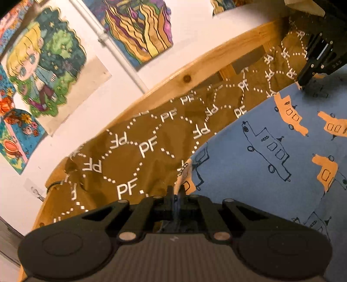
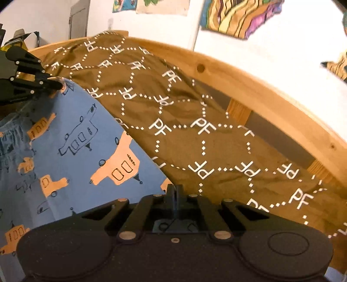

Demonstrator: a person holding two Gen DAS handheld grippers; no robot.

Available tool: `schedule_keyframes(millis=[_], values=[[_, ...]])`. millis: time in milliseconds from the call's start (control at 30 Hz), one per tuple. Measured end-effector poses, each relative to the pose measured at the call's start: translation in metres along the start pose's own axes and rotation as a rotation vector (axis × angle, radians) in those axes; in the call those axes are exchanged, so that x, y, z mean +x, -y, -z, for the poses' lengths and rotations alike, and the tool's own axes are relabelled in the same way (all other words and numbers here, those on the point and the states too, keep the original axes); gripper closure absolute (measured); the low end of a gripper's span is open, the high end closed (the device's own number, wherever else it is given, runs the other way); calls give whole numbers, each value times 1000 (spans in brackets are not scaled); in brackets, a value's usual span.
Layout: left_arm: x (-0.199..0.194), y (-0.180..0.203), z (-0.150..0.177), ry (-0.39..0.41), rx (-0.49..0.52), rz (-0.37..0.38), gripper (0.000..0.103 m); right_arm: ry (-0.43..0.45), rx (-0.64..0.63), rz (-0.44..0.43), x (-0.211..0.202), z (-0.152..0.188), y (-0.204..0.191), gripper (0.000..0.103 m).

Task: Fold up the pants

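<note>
The pants (image 1: 271,151) are blue with orange and outlined car prints. They lie on a brown bed cover (image 1: 141,151) printed with white "PF" letters. My left gripper (image 1: 176,191) is shut on a corner of the pants' edge. My right gripper (image 2: 174,191) is shut on another corner of the same edge (image 2: 164,184). Each gripper shows in the other's view, the right one at top right (image 1: 303,80) and the left one at far left (image 2: 60,86). The pants fabric (image 2: 86,141) stretches between them. The elastic waistband (image 2: 10,132) shows at the left.
A curved wooden bed rail (image 1: 206,65) runs behind the cover, also seen in the right wrist view (image 2: 260,93). A white wall with colourful drawings (image 1: 43,65) stands beyond it. A grey door (image 2: 79,19) is at the far left.
</note>
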State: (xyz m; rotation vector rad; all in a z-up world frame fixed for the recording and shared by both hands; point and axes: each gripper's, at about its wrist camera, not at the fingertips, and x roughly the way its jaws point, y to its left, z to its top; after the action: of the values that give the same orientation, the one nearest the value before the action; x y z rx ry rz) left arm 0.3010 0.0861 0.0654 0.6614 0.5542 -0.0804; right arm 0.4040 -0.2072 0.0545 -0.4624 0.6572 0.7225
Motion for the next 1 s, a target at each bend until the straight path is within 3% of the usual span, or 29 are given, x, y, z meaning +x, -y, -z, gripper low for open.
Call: schedule_keyframes(millis=[233, 433, 667, 833, 1000], values=[[-43, 6, 14, 124, 0, -29, 100, 102, -32, 36, -62, 17, -29, 103], [-96, 23, 42, 205, 98, -8, 100, 116, -88, 10, -121, 51, -81, 103], [-124, 61, 94, 176, 265, 69, 100, 104, -63, -19, -162, 101, -141, 103], [-116, 92, 128, 137, 433, 91, 100, 64, -69, -13, -150, 135, -176, 103], [-121, 102, 143, 137, 527, 127, 101, 40, -29, -26, -138, 151, -188, 103]])
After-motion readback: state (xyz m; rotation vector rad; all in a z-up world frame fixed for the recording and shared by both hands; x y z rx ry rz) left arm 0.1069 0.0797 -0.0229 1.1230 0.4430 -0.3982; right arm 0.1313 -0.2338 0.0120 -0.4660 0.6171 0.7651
